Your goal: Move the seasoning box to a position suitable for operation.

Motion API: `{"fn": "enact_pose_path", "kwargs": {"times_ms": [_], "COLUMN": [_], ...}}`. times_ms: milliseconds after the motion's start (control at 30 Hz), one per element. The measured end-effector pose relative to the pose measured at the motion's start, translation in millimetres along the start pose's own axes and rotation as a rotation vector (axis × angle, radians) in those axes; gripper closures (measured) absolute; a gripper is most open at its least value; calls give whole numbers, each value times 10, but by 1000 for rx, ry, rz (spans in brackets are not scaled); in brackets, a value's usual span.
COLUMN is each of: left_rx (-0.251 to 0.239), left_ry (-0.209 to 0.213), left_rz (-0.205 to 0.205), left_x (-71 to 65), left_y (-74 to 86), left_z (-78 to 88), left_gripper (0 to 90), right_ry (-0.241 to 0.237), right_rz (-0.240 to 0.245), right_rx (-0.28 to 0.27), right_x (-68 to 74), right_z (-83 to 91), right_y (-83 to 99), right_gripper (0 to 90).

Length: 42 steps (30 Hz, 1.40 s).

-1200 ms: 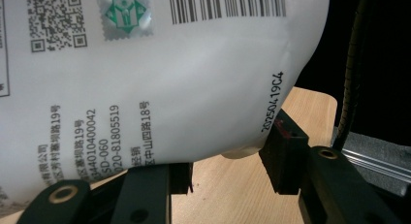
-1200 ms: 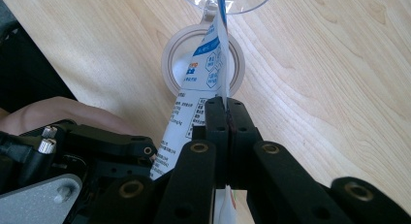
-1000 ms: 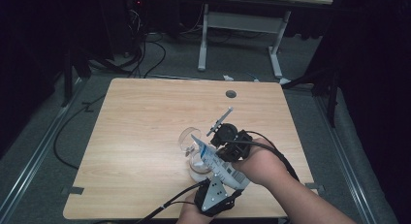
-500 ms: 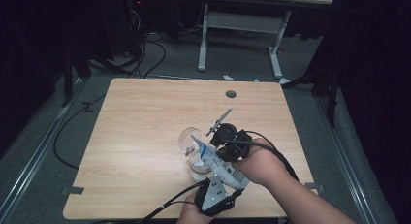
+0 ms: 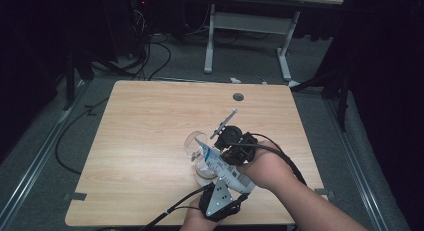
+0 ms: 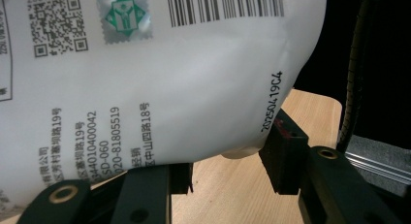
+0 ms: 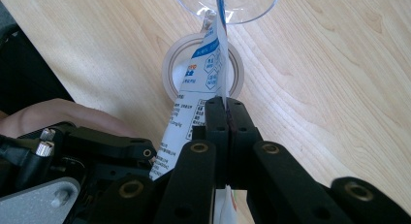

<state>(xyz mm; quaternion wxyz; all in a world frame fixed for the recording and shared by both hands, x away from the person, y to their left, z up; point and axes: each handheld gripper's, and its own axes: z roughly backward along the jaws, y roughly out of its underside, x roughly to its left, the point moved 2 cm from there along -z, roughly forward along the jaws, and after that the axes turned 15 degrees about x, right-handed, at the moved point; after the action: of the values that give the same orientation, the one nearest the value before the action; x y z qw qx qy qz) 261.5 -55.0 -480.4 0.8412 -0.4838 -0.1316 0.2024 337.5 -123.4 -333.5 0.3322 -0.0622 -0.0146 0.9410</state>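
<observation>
- Nothing has changed from the earlier pictures: both hands, the pouch and the glass stay at the same places on the surface (image 5: pixel 150 141).
- The pouch (image 5: pixel 222 163) is a white plastic bag with blue print and a barcode. It is held tilted above the near middle of the surface, and its upper corner points into the glass (image 5: pixel 195 143).
- The glass is clear and stands just beyond a roll of tape (image 7: pixel 170 64), which lies flat under the pouch.
- The left tongs (image 6: pixel 228 161) hold the lower, fat part of the pouch. Their jaws stand about half open, one on each side of the bag. The right jaw touches the bag's edge; the left jaw is partly hidden under it.
- The right tongs (image 7: pixel 227 105) are fully closed and pinch the thin edge of the pouch between the pads, a little below the corner that enters the glass.
- In the high view the right tongs (image 5: pixel 235 143) are near the glass, and the left tongs (image 5: pixel 220 201) are close to the near edge of the surface.
- A thin rod on the right tongs points up and away from the person.
</observation>
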Motion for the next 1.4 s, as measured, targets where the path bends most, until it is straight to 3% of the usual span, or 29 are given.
{"fn": "enact_pose_path", "kwargs": {"times_ms": [1400], "left_rx": [-8], "left_ry": [10], "left_rz": [13], "left_x": [6], "left_y": [-44], "left_z": [-24], "left_gripper": [598], "right_ry": [20], "right_rz": [9], "right_rx": [7], "right_x": [-12], "right_z": [8], "right_y": [-16], "right_gripper": [900]}}
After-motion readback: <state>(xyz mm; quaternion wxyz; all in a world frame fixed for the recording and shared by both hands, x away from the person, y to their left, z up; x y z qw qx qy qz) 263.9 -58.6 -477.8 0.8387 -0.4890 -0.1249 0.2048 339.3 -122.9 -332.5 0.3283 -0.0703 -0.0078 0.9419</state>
